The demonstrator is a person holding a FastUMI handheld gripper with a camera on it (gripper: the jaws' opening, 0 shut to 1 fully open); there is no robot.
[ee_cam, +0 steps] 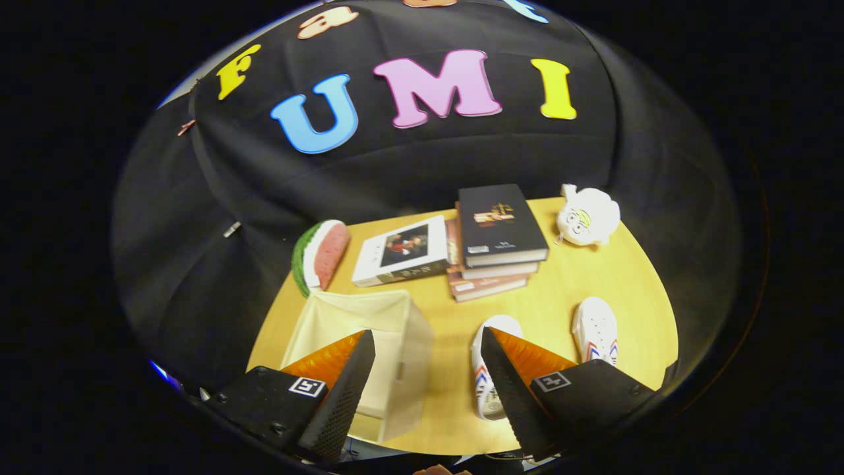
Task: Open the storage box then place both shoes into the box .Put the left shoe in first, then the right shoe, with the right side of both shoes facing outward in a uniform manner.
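1. So far, as I judge it, you have nothing packed: both shoes sit on the table (593, 277), outside the storage box (369, 330).
2. Your gripper (428, 369) hangs above the table with its fingers spread wide and nothing between them.
3. The storage box, pale fabric, lies under and just beyond your left finger; whether its top is already open or a flap covers it, I cannot tell from this angle.
4. One shoe (484, 376) lies right beside your right finger, partly behind it; the other shoe (595, 330) rests further right, near the table's edge.
5. Which shoe is left and which right, I cannot make out.
6. Beyond the box you have a watermelon-slice toy (323, 257), a stack of books (491, 244) and a white plush toy (589, 216), all apart from the shoes.
7. Left to do: confirm the box is open, then place the left shoe, then the right.
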